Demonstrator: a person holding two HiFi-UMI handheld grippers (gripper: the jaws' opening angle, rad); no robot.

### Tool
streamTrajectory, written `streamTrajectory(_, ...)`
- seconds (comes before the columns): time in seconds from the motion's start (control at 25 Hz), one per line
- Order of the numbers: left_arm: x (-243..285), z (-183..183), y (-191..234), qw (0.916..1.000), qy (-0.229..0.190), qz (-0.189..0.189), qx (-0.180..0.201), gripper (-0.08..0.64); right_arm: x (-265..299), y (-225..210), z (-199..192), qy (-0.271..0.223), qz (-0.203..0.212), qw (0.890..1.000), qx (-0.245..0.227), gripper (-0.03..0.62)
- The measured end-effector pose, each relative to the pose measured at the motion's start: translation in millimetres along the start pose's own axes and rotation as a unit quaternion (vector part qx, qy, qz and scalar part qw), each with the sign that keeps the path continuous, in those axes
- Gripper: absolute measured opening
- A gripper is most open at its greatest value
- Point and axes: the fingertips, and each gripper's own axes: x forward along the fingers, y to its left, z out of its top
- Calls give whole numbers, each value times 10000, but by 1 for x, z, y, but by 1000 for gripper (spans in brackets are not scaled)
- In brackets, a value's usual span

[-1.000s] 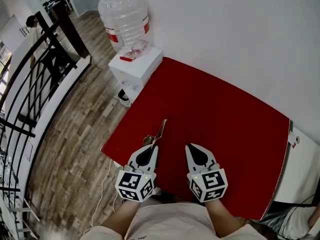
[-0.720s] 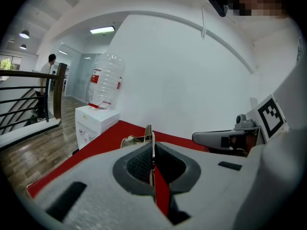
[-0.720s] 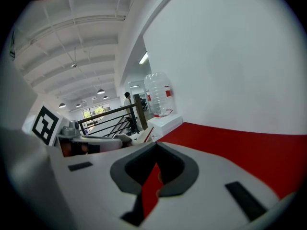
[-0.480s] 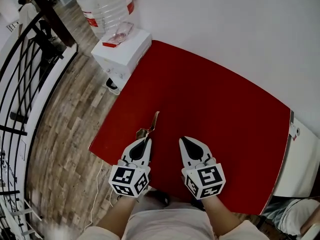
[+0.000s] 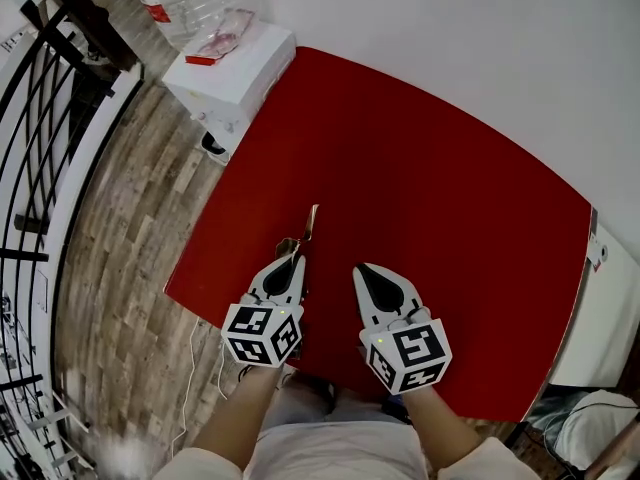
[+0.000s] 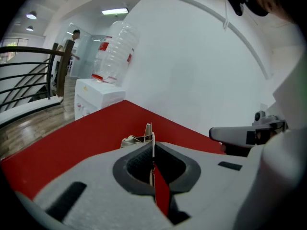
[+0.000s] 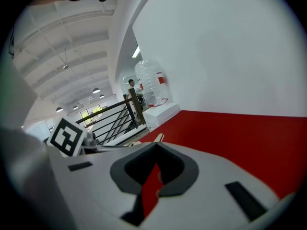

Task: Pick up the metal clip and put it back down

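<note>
Change: both claws have sunk toward the red table [image 5: 450, 198], with the clip [image 5: 311, 223] carried along.
Meaning: the pickup looks done and this is likely the set-down; I cannot tell whether the clip touches the table yet.
Left claw [image 5: 293, 260]: pinched narrow on the clip.
Right claw [image 5: 362, 268]: closed, empty, just beside the left claw.
Clip look: thin, pale brassy metal; 1 flat arm juts ahead of the left claw's tips.
</note>
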Motion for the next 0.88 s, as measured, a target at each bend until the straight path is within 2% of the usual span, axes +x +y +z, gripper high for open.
streamTrajectory(0.2,28,-19,21,9996,180,181,-154,8,11,-5,-10,101,25,9999,46,6)
streamTrajectory(0.44,52,-38,35,9952,354,177,-893,8,16,-8,-20,218,44,9997,76,6)
streamTrajectory(0.68,66,-49,47,9898,473,232,-1324,8,18,-10,-28,341,76,9993,122,6)
streamTrajectory(0.88,72,-56,58,9878,600,302,-1401,9,22,-12,-32,394,89,9991,151,6)
